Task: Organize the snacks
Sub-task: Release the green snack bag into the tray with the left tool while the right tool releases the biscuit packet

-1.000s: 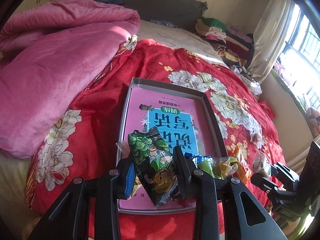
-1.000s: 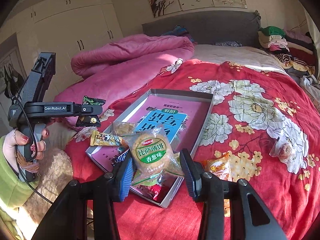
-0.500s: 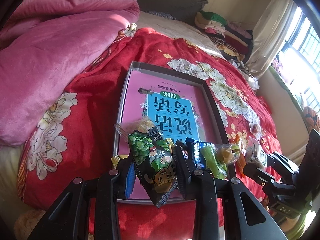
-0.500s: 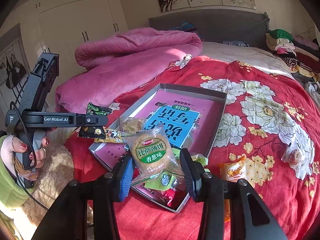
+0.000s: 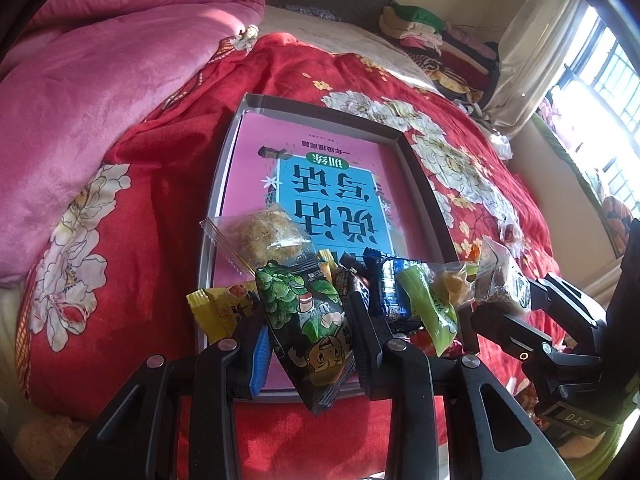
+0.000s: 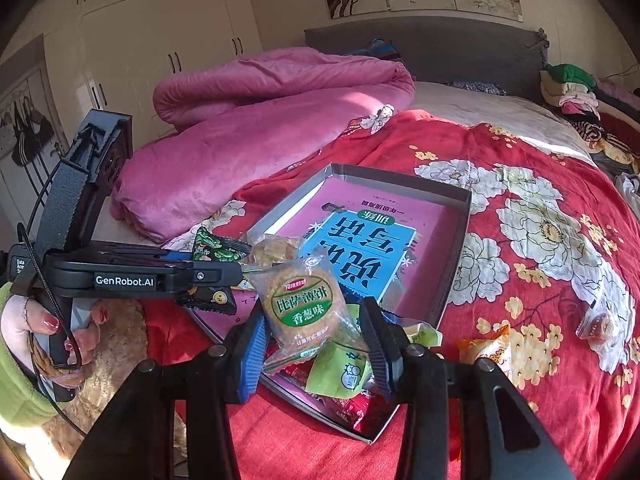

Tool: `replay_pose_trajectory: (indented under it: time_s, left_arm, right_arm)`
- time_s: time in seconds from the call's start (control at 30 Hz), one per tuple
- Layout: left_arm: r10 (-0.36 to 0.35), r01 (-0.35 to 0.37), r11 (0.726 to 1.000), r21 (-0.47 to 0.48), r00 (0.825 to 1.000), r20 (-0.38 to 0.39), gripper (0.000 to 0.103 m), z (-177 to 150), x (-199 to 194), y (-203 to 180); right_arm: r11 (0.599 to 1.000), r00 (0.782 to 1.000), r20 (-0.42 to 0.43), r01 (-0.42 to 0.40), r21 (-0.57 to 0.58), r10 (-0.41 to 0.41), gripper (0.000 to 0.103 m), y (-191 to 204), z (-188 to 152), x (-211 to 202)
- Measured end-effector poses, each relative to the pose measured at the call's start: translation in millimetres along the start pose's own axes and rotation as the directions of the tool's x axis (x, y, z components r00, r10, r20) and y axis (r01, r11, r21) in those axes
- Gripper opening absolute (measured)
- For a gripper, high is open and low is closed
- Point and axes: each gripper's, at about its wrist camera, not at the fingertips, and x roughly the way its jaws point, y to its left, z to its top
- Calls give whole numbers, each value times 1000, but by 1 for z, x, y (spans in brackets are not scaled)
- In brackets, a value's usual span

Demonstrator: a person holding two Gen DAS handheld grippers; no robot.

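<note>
My left gripper (image 5: 308, 328) is shut on a green-and-black snack packet (image 5: 308, 320) and holds it over the near end of the grey tray (image 5: 320, 106). It also shows in the right wrist view (image 6: 218, 248). My right gripper (image 6: 314, 336) is shut on a clear cracker packet with a green label (image 6: 304, 308) above the tray's near corner (image 6: 456, 264). The tray holds a pink-and-blue book (image 5: 332, 192), a clear pastry packet (image 5: 264, 236), a yellow packet (image 5: 216, 308), a dark blue packet (image 5: 390, 292) and green packets (image 6: 340, 372).
The tray lies on a red floral bedspread (image 6: 540, 240). An orange packet (image 6: 484, 352) and a small clear packet (image 6: 600, 322) lie on it to the right. A pink quilt (image 5: 88, 92) is heaped on the left. Folded clothes (image 5: 424, 32) are stacked by the headboard.
Both grippers have moved forward over the tray's near end with their packets still held. The pastry packet and yellow packet have come into the left wrist view.
</note>
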Motion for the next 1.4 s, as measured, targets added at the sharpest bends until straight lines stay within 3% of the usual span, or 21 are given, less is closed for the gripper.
replay_pose_trajectory:
  time_s: [0.8,1.4]
  left_arm:
    - [-12,13,1000,10,999,-45,35,-3,16,-1]
    - [-21,23,1000,21,998,-52,35,-5,19,-4]
  right_arm:
    - [998,995,-94,8,-57,-14,46,13,-1,38]
    - [998,994,-97,45,-53,-50,48,5,-6,39]
